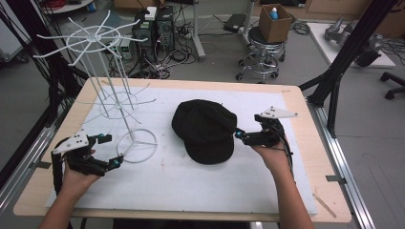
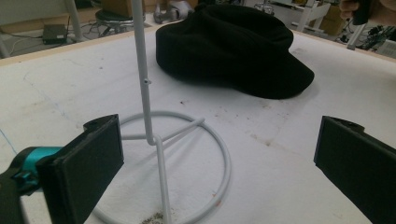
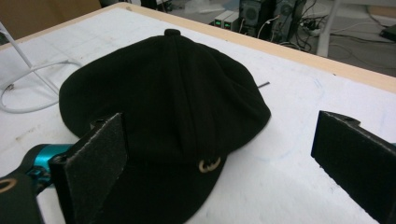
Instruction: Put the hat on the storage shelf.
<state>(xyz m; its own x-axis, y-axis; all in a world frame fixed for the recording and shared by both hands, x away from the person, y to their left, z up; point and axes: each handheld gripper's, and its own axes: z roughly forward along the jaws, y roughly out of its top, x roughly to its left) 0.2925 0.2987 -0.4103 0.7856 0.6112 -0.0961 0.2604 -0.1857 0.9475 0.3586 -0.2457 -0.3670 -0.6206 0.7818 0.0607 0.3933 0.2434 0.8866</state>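
A black cap point(image 1: 206, 130) is seen lying flat on the white mat point(image 1: 191, 186) that covers the table point(image 1: 305, 157), near the middle and a little toward the right side. Its brim is turned toward the person, and a small button is seen on the top of its crown. In the right gripper view a small light emblem is seen on the cap point(image 3: 163, 116), low on the crown near the brim. The right gripper point(image 1: 239, 135) is held just beside the right edge of the cap, with its jaws wide apart; in its own view one pad is seen over the brim and the other over the bare mat, and nothing is clamped between them. It cannot be told if the pad touches the cloth. A white wire rack point(image 1: 114, 95) is placed to the left of the cap, apart from it, and it stands upright on a ring base point(image 2: 187, 177). The left gripper point(image 1: 109, 150) is held low just beside this base, its jaws also wide apart and holding nothing. In the left gripper view the thin pole of the rack point(image 2: 142, 70) is seen rising between the two pads, with the cap point(image 2: 233, 46) behind it.
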